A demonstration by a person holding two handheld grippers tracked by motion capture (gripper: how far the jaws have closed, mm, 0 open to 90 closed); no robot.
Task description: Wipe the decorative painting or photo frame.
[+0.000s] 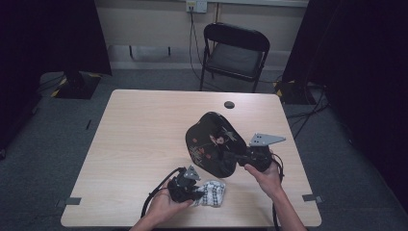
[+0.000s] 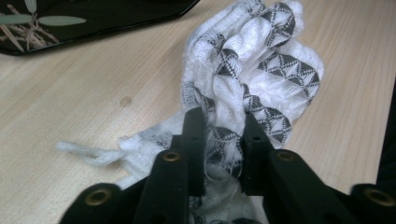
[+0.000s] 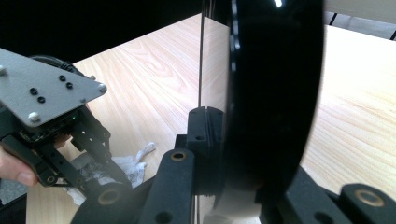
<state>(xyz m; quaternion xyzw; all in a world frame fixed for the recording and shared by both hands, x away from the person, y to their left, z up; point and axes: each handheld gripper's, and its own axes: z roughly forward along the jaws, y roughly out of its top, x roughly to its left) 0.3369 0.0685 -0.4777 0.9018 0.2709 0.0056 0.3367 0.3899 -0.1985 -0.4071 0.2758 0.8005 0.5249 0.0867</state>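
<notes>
A black lacquer tray (image 1: 211, 139) with a plant pattern is tilted up on edge at the table's middle right. My right gripper (image 1: 235, 156) is shut on its near rim; in the right gripper view the tray (image 3: 275, 93) stands upright between the jaws (image 3: 243, 116) and hides the right one. A crumpled white cloth (image 1: 214, 192) with black triangles lies near the front edge. My left gripper (image 1: 197, 192) is shut on it; the left gripper view has both pads (image 2: 223, 123) pinching a fold of the cloth (image 2: 261, 60), with the tray (image 2: 93, 14) just beyond.
The wooden table (image 1: 144, 125) has a small dark round spot (image 1: 229, 104) near its far edge. A black folding chair (image 1: 235, 48) stands behind the table. Cables run over the floor at right, and dark curtains hang on both sides.
</notes>
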